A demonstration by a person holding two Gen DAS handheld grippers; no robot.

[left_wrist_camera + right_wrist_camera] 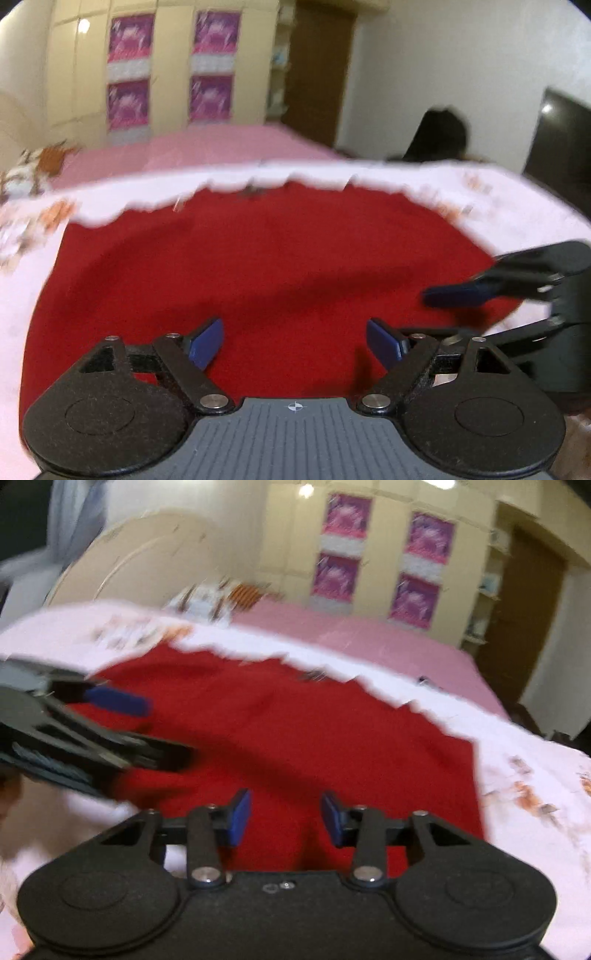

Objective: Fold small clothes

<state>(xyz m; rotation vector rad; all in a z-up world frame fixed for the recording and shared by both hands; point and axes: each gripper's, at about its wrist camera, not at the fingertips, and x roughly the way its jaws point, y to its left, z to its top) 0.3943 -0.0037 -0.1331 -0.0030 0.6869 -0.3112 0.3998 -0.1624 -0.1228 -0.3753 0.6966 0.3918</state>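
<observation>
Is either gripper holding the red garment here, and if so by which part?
Nothing is held. The left gripper and right gripper both stand open above the red garment, with no cloth between their fingers.

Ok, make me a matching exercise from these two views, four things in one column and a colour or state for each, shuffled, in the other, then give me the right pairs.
Things
1. garment
2. bed sheet at the back
3. left tool
4. wardrobe door panels

Colour or state
A. open, holding nothing
B. purple and pink prints
C. plain pink
D. red, spread flat on the bed

Pairs: 1-D, 2-C, 3-A, 4-B

The right tool is open too, with the red cloth showing through its gap.
</observation>
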